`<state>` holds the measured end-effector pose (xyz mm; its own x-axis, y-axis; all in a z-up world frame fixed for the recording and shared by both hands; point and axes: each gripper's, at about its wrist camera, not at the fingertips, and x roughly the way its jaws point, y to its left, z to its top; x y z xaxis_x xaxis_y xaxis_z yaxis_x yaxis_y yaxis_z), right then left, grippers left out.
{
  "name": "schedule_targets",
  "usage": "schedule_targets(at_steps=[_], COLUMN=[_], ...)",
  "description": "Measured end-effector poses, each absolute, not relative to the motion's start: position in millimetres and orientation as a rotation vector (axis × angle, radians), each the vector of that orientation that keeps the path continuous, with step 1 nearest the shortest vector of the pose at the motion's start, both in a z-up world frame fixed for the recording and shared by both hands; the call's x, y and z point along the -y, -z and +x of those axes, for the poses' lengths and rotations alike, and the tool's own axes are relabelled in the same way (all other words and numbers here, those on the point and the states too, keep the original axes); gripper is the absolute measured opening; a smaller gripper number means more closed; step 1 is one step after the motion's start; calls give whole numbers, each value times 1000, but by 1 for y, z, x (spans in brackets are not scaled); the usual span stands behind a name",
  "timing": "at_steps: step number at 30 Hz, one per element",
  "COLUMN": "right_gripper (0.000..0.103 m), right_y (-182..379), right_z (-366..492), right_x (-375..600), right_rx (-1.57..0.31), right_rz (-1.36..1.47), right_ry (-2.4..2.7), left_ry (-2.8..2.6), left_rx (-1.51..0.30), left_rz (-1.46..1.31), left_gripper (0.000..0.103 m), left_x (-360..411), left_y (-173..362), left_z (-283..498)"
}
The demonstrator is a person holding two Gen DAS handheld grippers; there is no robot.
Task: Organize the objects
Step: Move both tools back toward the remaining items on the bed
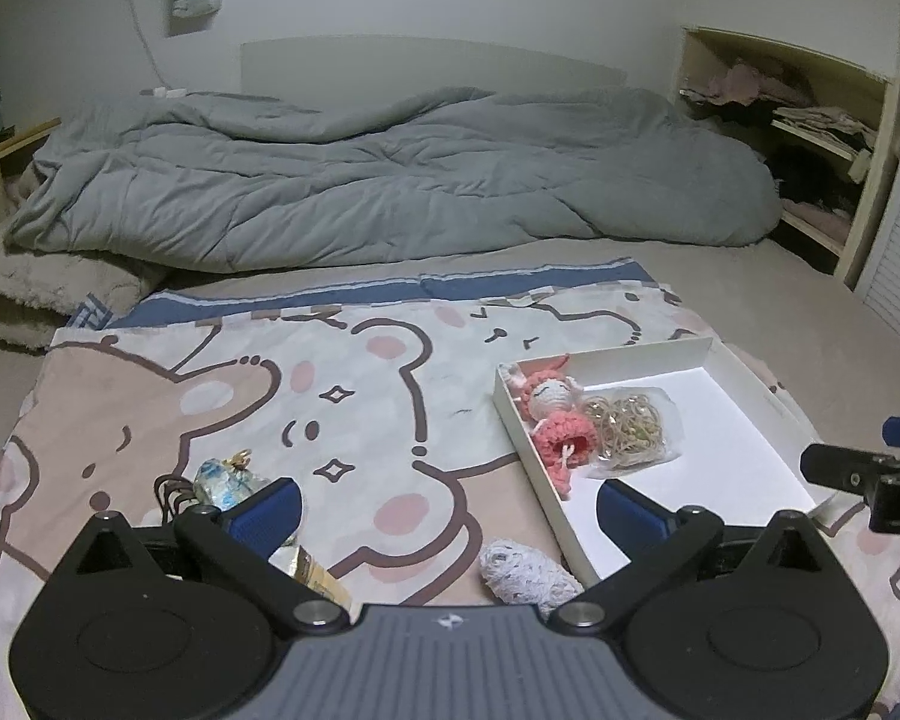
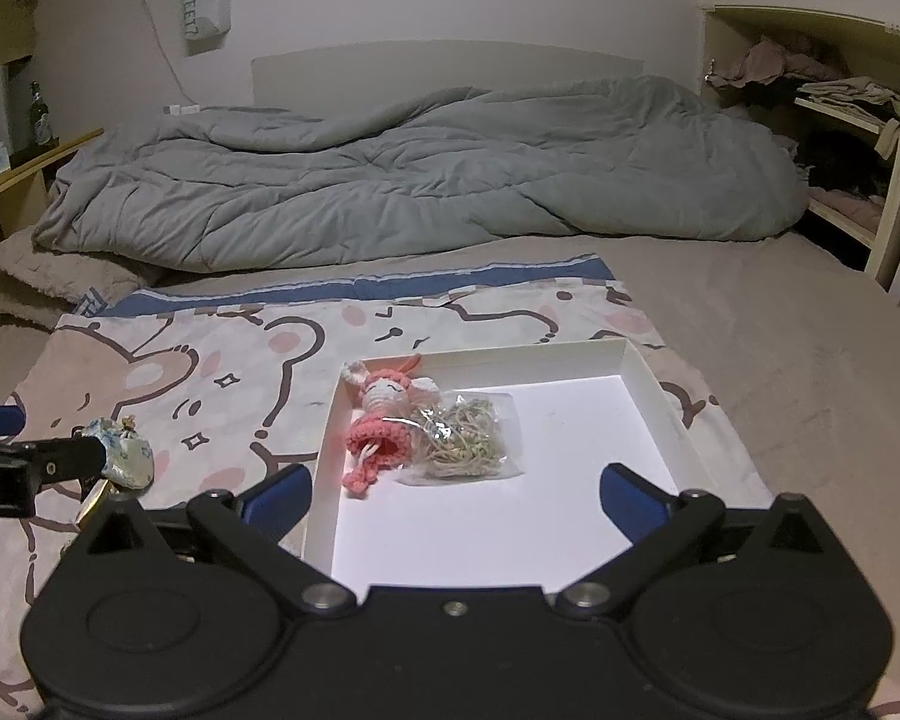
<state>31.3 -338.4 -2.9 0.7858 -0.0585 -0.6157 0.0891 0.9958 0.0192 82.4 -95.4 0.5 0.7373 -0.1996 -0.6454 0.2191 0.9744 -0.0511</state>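
A shallow white box [image 2: 654,384] lies on a cartoon-bear cloth [image 2: 210,372] on the bed. Inside it rest a pink crochet doll [image 2: 384,414] and a clear bag of rubber bands [image 2: 462,438]. My right gripper [image 2: 456,498] hovers over the box's near side, open and empty. My left gripper [image 1: 450,510] stands open and empty above the cloth, left of the white box [image 1: 534,420]. Near its left finger lie a blue-and-white pouch [image 1: 225,483] and a gold-wrapped item [image 1: 318,573]. A grey knitted bundle [image 1: 522,573] lies between its fingers, close to the camera, touching neither pad.
A rumpled grey duvet [image 1: 390,174] covers the far half of the bed. Open shelves with folded clothes [image 2: 840,102] stand at the right. A low side shelf with a bottle [image 2: 37,111] sits at the left. Bare beige sheet [image 2: 780,312] lies right of the cloth.
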Motion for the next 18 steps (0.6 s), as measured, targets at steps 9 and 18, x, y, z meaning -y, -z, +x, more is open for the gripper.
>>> schedule_targets(at_steps=[9, 18], right_gripper=[103, 103], right_y=[10, 22], right_z=[37, 49], right_x=[327, 311], right_rx=[-651, -651], right_rz=[36, 6], right_ry=[40, -20], left_ry=[201, 173], left_rx=[-696, -707], left_rz=[4, -57], left_gripper=[103, 103], left_x=[77, 39], left_y=[-1, 0], left_z=[80, 82])
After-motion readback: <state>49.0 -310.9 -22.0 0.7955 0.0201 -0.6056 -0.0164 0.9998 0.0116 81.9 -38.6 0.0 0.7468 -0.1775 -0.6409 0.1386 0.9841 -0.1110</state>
